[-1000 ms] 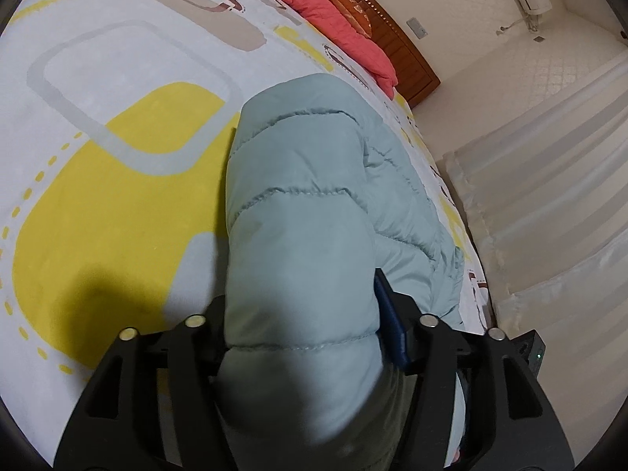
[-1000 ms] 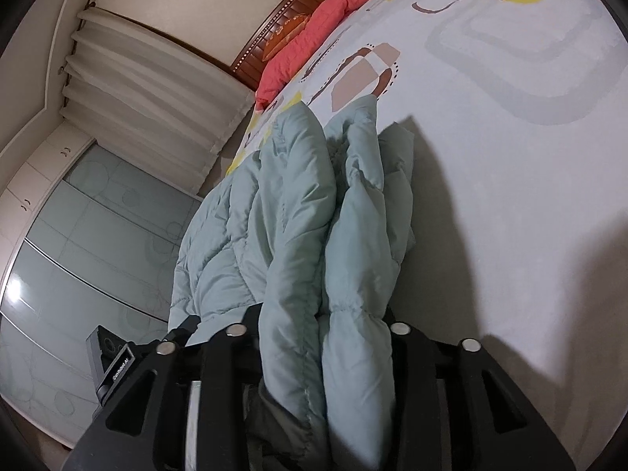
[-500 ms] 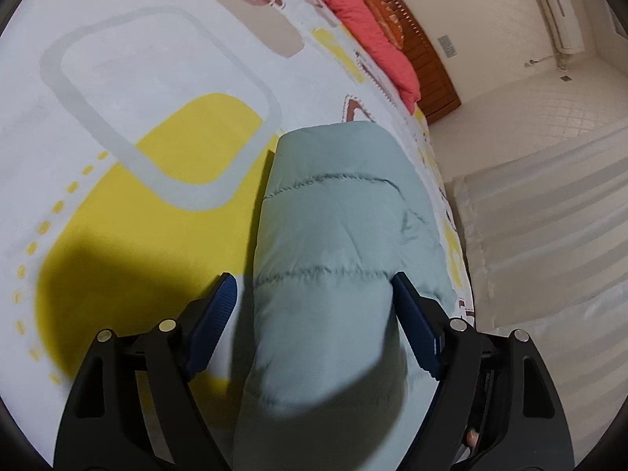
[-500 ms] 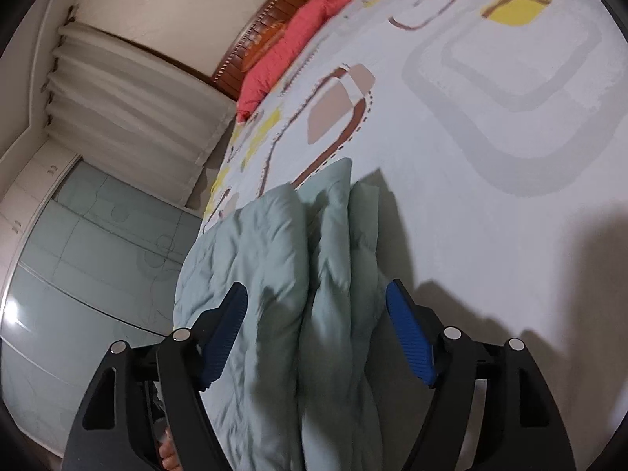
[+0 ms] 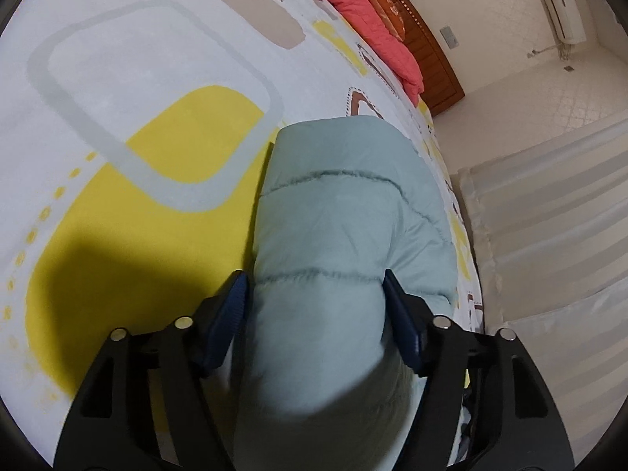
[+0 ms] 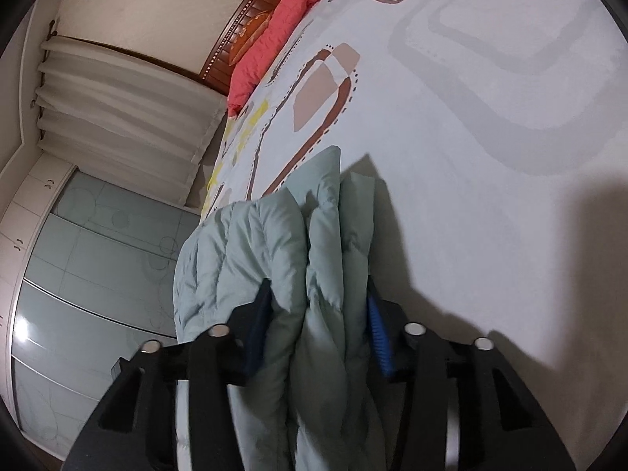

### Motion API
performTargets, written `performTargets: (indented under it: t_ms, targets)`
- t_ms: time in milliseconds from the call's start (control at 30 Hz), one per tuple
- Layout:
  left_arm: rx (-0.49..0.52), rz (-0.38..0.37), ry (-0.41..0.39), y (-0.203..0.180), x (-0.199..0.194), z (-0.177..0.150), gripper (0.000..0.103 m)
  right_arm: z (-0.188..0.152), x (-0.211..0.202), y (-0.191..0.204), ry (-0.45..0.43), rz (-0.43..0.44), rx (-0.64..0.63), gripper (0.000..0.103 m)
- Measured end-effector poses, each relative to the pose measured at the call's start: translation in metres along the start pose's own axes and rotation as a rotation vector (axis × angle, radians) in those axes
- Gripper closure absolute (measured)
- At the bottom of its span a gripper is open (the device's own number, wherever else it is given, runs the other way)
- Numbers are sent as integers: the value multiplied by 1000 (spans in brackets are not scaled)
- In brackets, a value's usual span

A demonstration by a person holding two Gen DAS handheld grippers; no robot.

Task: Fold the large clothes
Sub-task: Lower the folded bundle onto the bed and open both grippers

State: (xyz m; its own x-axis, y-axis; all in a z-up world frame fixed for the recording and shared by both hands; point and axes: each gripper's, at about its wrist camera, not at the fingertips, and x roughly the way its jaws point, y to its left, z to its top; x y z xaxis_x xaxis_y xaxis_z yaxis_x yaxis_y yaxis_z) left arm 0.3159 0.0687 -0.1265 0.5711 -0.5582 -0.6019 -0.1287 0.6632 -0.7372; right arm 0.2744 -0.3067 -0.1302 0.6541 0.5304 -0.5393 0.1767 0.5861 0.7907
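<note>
A pale green quilted puffer jacket (image 5: 337, 227) lies folded on the patterned bedspread (image 5: 149, 90). My left gripper (image 5: 314, 314) is open, its blue pads either side of a thick fold of the jacket. In the right wrist view the jacket (image 6: 314, 243) lies bunched in pleats on the bedspread (image 6: 490, 157). My right gripper (image 6: 320, 322) is open, its jaws straddling the folds; the blue pads stand close to the cloth without squeezing it.
A coral-red quilt (image 5: 376, 35) lies by the wooden headboard (image 5: 431, 55) at the far end of the bed. White curtains (image 5: 549, 235) hang beside the bed. Glass wardrobe doors (image 6: 90, 294) stand past the bed's edge.
Both grippers have gone from shut on the jacket to open. The jacket has dropped onto the bed. Both grippers have drawn back a little along it.
</note>
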Motion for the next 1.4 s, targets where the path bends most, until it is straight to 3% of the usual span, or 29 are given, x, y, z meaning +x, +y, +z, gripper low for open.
performTargets:
  t_ms: [67,367,433,467,500,633,700,767,833,1100,1233,1400]
  targets:
    - [-19,1,-4,2,-8,-8,25,-6,-6,0,-2,10,8,41]
    - [-107,-23,-42,17,-36,-52,21,-54,-29,-6,6,64,40,38]
    - [-92,-19,-48,16,-37,-57,31,-61,-32,-4,1,60,34,43]
    - [-85,-28,-45,15,-37,-58,44,-63,-33,-3,1,54,34,54]
    - [-75,-31,-40,14,-35,-59,49,-66,-31,-3,14,60,43,58]
    - [-37,-3,-47,12,-35,-61,51,-69,-28,-3,15,42,38,61]
    - [-37,1,-43,13,-39,-62,43,-71,-31,-2,9,36,42,59]
    - [-51,34,-50,15,-46,-63,32,-74,-36,-3,-2,26,61,44]
    - [-63,20,-43,17,-54,-67,29,-81,-44,-4,-10,27,75,39]
    - [26,65,-37,11,-78,-102,25,-115,-71,-6,6,22,29,38]
    - [16,81,-37,20,-87,-118,24,-129,-83,-11,13,22,33,38]
    - [82,158,-62,16,-101,-128,24,-138,-92,-7,17,20,20,38]
